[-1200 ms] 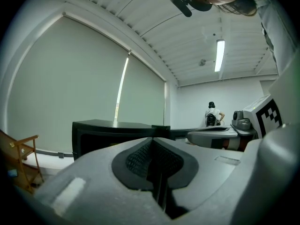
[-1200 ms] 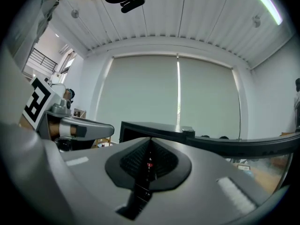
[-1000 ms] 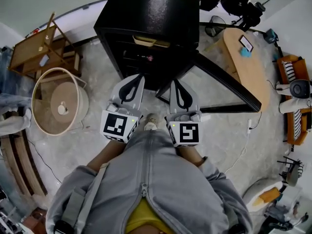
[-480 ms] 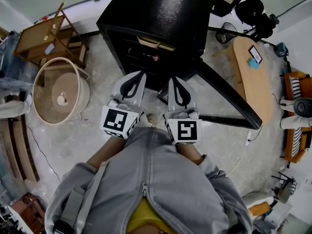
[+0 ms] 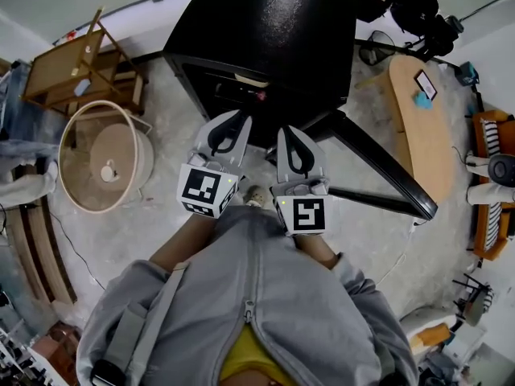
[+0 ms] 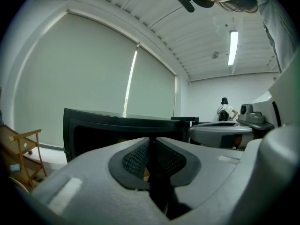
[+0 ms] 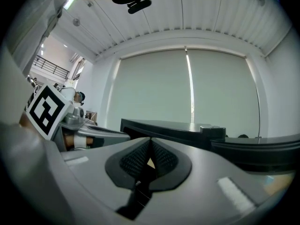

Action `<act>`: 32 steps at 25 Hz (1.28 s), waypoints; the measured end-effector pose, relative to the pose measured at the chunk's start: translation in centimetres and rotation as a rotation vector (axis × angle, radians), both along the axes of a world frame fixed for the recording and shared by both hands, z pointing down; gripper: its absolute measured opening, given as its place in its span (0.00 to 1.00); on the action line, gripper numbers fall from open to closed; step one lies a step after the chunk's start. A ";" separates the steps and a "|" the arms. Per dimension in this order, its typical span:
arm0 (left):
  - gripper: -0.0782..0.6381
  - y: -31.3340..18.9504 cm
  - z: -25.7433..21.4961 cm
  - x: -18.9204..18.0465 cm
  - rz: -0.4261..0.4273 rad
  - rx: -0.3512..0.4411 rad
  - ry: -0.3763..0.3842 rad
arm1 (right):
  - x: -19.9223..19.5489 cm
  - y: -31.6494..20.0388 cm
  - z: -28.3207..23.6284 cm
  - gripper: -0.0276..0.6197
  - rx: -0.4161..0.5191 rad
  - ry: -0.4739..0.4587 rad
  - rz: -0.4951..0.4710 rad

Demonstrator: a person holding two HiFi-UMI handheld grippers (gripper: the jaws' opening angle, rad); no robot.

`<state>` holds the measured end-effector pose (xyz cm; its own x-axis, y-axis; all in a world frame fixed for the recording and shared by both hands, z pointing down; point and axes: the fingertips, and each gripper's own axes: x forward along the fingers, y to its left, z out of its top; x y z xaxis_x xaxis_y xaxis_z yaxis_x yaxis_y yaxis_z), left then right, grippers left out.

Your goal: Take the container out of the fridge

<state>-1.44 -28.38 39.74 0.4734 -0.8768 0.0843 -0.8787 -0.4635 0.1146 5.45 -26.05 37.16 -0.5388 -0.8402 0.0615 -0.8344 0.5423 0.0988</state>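
Fingers of the left gripper (image 5: 229,127) are just opening, a narrow slit with nothing in it; those of the right gripper (image 5: 291,139) are pressed together, empty.
The container (image 5: 244,77), seemingly the pale thing on the upper shelf, sits inside the open fridge (image 5: 265,22). I would spread the fingers fully before reaching in. Only the head view shows it; the gripper views show the slit.
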 end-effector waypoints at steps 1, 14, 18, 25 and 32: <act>0.18 -0.5 0.3 -0.2 0.003 -0.004 -0.005 | -0.2 -0.4 0.0 0.04 -0.004 -0.004 0.005; 0.45 -6.1 5.6 -1.2 0.007 -0.052 -0.073 | 0.3 -3.9 3.2 0.04 -0.061 0.045 0.091; 0.53 -7.9 7.5 -1.5 -0.016 -0.058 -0.113 | -0.3 -4.0 3.2 0.04 -0.063 0.015 0.086; 0.68 -10.4 10.5 -1.2 -0.018 -0.098 -0.129 | 0.7 -4.1 4.2 0.04 -0.066 0.049 0.114; 0.79 -12.5 12.2 -0.6 -0.057 -0.138 -0.146 | 0.3 -3.9 4.0 0.04 -0.076 0.014 0.127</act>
<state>-2.02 -40.84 51.96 0.3969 -0.8774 0.2694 -0.9152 -0.4008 0.0432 5.78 -29.95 41.13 -0.4271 -0.8942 0.1342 -0.8956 0.4388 0.0735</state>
